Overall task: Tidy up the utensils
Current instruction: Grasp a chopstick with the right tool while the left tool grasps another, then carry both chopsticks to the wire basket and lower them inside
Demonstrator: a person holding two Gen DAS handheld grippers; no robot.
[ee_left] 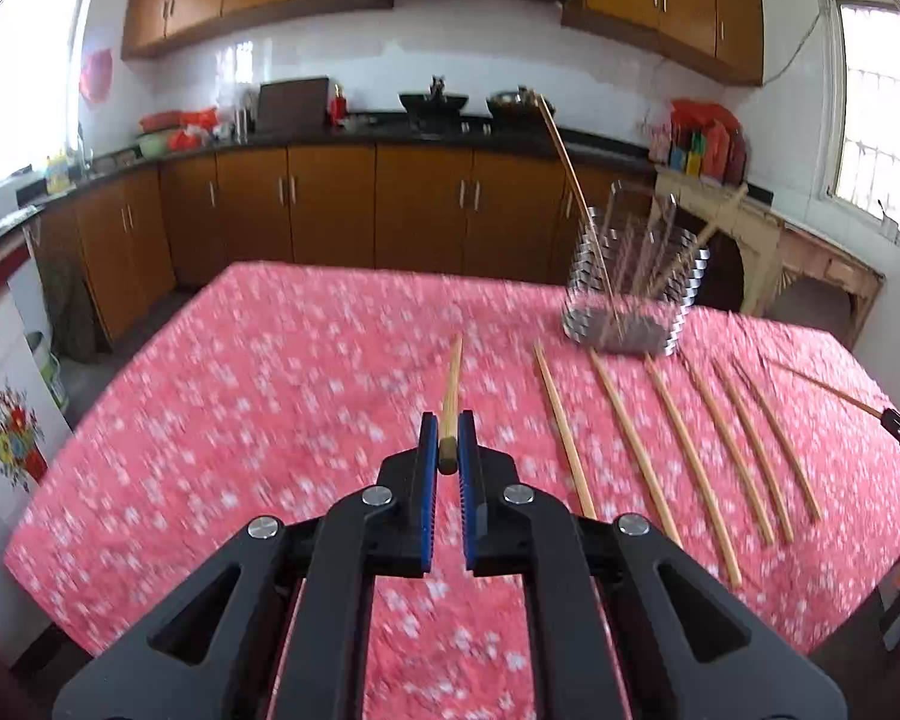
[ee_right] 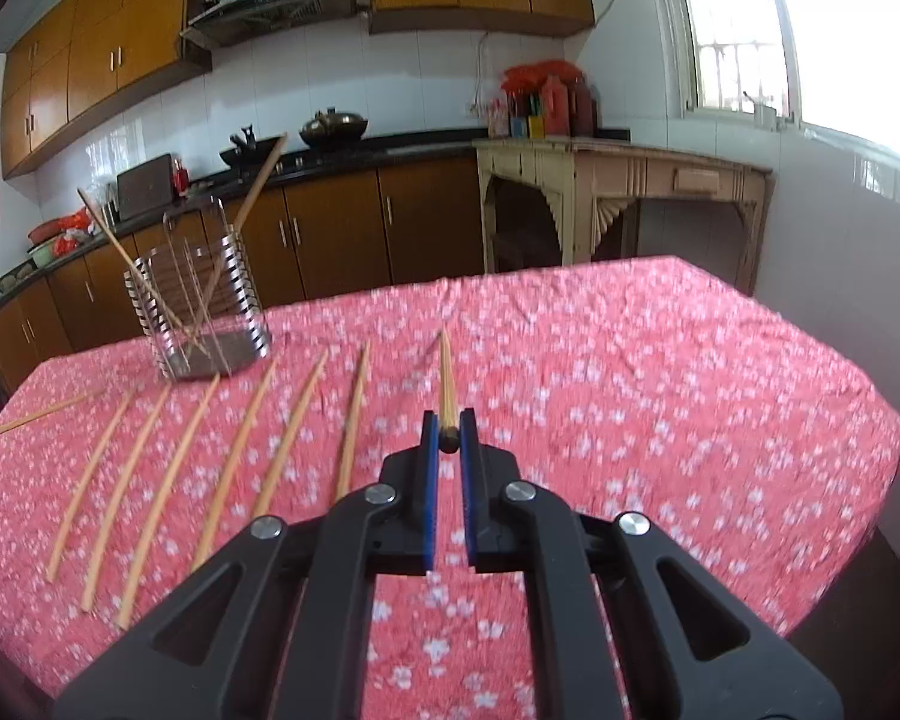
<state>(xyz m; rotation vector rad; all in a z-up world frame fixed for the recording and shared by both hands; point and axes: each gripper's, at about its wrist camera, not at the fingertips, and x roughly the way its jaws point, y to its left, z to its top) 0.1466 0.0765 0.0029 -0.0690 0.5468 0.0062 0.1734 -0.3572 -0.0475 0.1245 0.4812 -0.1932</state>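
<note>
Over the red floral tablecloth [ee_left: 270,360], left gripper [ee_left: 448,438] clamps one chopstick [ee_left: 452,384]. Right gripper [ee_right: 448,435] clamps another chopstick [ee_right: 447,378]; six lie beside the metal holder [ee_right: 198,300].

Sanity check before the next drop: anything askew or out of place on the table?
Nothing spilled or damaged. The metal holder stands upright, its two chopsticks leaning opposite ways and crossing. Six loose chopsticks lie in a tidy row on the tablecloth. Each gripper, left and right, grips one chopstick by its end.

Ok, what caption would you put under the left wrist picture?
Left gripper clamps one chopstick above the red tablecloth; six more lie beside the metal holder.
</note>
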